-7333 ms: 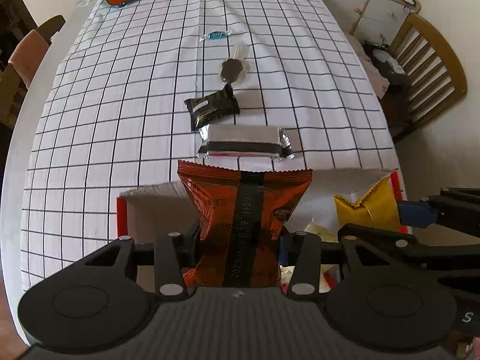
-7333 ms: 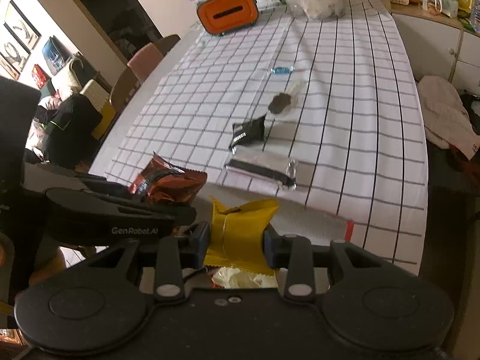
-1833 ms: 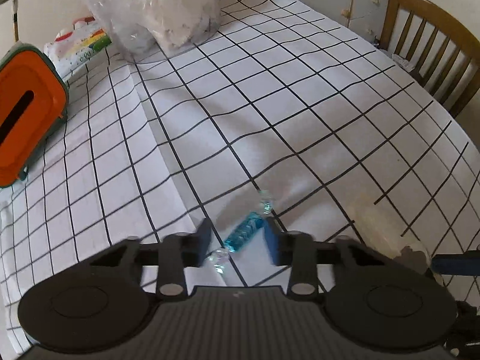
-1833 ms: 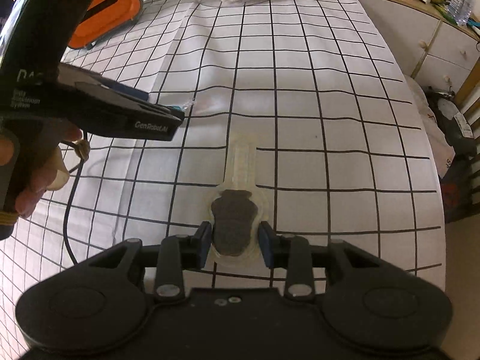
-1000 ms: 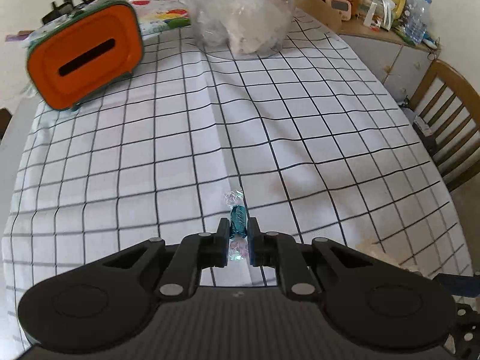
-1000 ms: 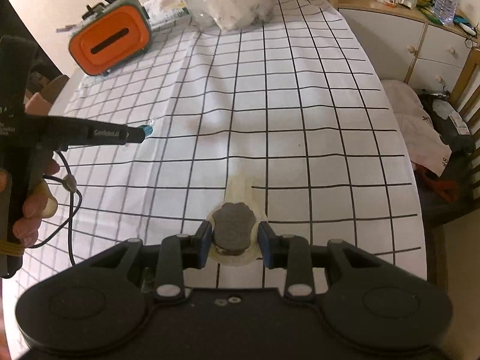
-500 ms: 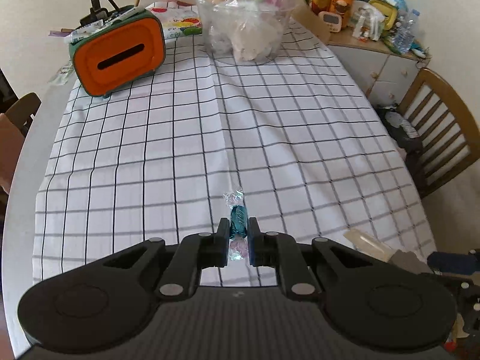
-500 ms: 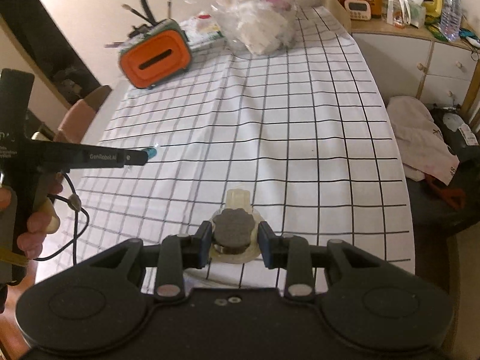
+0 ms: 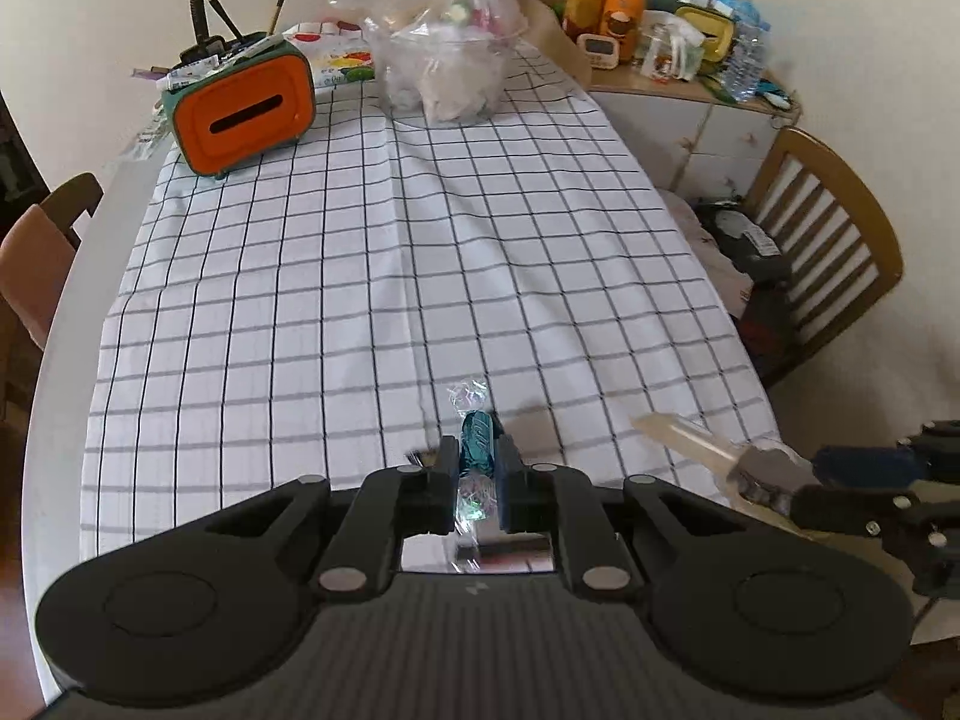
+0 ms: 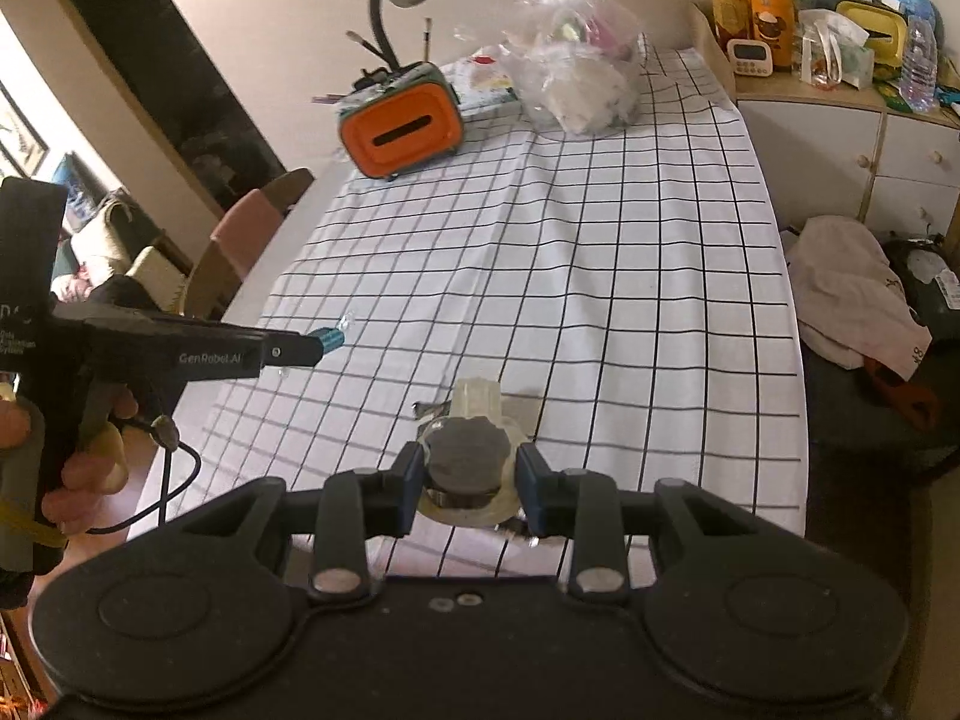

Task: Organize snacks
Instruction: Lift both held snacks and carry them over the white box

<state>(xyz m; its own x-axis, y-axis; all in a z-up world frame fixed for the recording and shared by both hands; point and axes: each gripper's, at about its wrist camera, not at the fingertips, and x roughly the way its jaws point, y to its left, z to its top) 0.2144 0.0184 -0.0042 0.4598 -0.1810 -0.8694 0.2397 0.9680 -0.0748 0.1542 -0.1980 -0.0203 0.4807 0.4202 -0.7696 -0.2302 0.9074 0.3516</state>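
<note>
Covering table, checked cloth (image 9: 360, 276), left gripper (image 9: 475, 468) pinching candy (image 9: 476, 441), right gripper (image 10: 468, 474) pinching cookie (image 10: 465, 456)

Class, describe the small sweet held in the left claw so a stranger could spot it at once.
Start at the long table under the black-gridded white tablecloth. Above its near end, the left claw is shut on a small teal wrapped candy with clear twisted ends. The right claw holds a round dark cookie in a clear wrapper, far wider and not blue.
</note>
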